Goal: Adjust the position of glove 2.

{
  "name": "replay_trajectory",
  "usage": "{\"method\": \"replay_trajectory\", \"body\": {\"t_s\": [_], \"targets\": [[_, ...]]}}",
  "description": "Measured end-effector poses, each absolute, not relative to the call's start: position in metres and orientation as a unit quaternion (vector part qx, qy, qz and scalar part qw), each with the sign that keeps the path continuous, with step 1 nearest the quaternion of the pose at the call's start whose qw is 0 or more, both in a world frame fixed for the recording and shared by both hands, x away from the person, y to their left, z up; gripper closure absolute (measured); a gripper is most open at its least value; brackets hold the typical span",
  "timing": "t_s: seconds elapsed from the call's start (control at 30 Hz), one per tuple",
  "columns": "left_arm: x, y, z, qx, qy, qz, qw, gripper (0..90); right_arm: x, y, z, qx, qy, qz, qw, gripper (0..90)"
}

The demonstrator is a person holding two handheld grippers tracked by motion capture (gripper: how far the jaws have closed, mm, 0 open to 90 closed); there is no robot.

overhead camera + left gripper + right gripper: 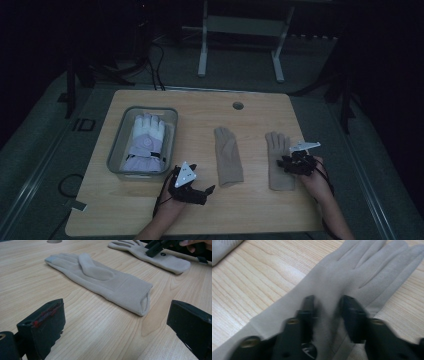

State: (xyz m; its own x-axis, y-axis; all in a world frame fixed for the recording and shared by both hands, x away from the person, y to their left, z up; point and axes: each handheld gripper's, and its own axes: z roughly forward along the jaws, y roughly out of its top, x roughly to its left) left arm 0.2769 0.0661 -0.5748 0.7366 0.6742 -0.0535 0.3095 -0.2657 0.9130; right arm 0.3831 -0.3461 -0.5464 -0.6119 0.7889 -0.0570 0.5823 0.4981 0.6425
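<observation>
Right gripper point(289, 161) is down on the right beige glove point(278, 159), fingers point(308, 307) narrowed around a pinched ridge of fabric at the palm; blurred, so can't tell if they're pressing it. That glove lies flat on the wooden surface point(250, 210), right of centre. Left gripper point(209, 190) sits low near the front edge, fingers wide apart and empty, facing the cuff of the left beige glove point(227, 156). A white glove point(146, 142) lies in the tray point(116, 145), far left.
</observation>
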Motion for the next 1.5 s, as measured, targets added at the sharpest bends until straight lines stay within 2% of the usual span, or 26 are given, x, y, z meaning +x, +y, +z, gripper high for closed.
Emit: {"method": "replay_trajectory", "body": {"t_s": [0.03, 0.2, 0.4, 0.83, 1.17, 1.5], "targets": [[0.277, 0.066, -0.575, 0.775, 0.316, 0.176, 0.518, 2.1, 0.383, -0.345, -0.546, 0.42, 0.84, 0.295, 0.176, 78.4], [0.277, 0.066, -0.575, 0.775, 0.318, 0.176, 0.517, 2.1, 0.382, -0.342, -0.545, 0.451, 0.824, 0.293, 0.179, 82.3], [0.277, 0.066, -0.575, 0.774, 0.318, 0.176, 0.518, 2.1, 0.384, -0.34, -0.536, 0.467, 0.808, 0.307, 0.187, 82.5], [0.277, 0.066, -0.575, 0.775, 0.319, 0.177, 0.516, 2.1, 0.39, -0.327, -0.486, 0.478, 0.771, 0.36, 0.217, 82.5], [0.277, 0.066, -0.575, 0.775, 0.318, 0.176, 0.516, 2.1, 0.393, -0.304, -0.462, 0.471, 0.769, 0.377, 0.213, 82.5], [0.277, 0.066, -0.575, 0.776, 0.318, 0.177, 0.515, 2.1, 0.397, -0.266, -0.454, 0.459, 0.775, 0.389, 0.194, 82.5]]}}
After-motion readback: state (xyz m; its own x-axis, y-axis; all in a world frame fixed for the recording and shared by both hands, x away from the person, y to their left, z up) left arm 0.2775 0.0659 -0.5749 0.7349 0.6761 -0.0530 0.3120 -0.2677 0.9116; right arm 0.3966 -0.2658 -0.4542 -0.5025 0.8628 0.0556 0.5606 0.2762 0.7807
